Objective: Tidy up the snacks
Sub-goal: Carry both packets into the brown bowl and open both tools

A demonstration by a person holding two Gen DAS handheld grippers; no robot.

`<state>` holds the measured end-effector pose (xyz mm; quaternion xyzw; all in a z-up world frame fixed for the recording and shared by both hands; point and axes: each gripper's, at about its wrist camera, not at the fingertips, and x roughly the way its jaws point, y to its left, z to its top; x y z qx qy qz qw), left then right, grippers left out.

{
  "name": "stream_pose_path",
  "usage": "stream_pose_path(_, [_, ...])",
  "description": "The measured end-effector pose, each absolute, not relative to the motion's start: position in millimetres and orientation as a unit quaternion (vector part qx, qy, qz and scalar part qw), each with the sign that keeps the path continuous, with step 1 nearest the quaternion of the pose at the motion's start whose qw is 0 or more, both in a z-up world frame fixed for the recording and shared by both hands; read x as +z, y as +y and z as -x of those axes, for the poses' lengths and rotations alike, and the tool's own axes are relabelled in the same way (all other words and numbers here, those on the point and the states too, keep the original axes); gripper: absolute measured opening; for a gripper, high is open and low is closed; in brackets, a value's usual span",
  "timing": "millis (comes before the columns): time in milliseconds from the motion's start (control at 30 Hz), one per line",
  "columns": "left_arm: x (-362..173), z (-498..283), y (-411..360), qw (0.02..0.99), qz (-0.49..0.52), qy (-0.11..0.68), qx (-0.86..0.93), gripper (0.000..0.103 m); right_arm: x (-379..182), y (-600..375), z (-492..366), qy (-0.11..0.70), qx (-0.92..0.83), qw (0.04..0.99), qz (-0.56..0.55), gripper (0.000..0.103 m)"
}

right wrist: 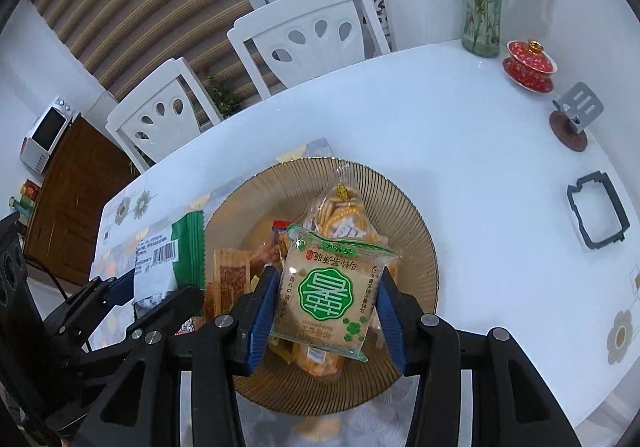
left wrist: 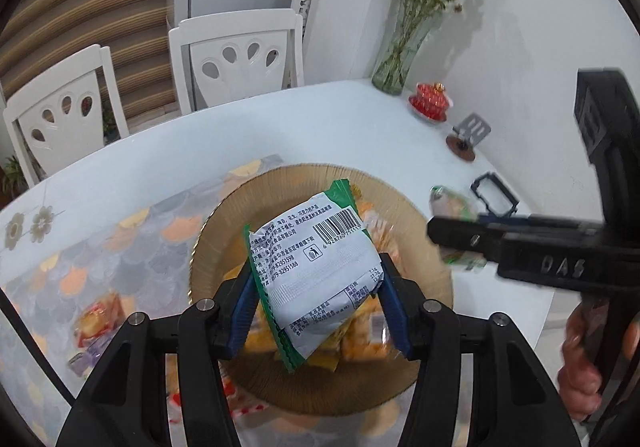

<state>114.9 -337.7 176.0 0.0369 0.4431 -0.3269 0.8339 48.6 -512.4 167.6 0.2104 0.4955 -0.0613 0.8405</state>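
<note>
Snacks are aloft: your left claw (left wrist: 316, 301) grips the white-and-green packet (left wrist: 316, 271), your right claw (right wrist: 326, 311) clamps the clear cracker pack (right wrist: 332, 291). Both hang directly over the ribbed plate (right wrist: 404, 207) on the surface (right wrist: 440, 119); release goes straight down.

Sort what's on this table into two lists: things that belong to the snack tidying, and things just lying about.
Part of the job:
- barcode packet in the left claw
- green-label cracker packet in the right claw
- plate with more snacks

Just lying about:
- vase
- red lidded cup
- black frame
- metal stand
</note>
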Motion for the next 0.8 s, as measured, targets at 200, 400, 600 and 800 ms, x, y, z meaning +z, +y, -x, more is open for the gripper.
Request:
stream_pose_path(200, [165.7, -125.7, -330.9, 0.825, 0.004, 0.467, -0.319, 0.079, 154.4, -521.2, -51.0, 0.516, -0.057, 0.828, -0.212, 0.059])
stream_pose_path(400, [163.8, -122.4, -303.4, 0.828, 0.011, 0.477, -0.294, 0.079, 145.9, -524.4, -41.5, 0.522, -0.058, 0.819, -0.232, 0.059])
stream_pose_path(600, [168.9, -119.8, -257.8, 0.839, 0.038, 0.477, -0.26, 0.079, 154.6, -505.5, -37.9, 0.518, -0.043, 0.824, -0.227, 0.059])
stream_pose_path(800, [186.8, -112.7, -207.2, 0.856, 0.056, 0.46, -0.229, 0.079, 169.2, -473.1, -41.0, 0.508, -0.017, 0.833, -0.219, 0.059])
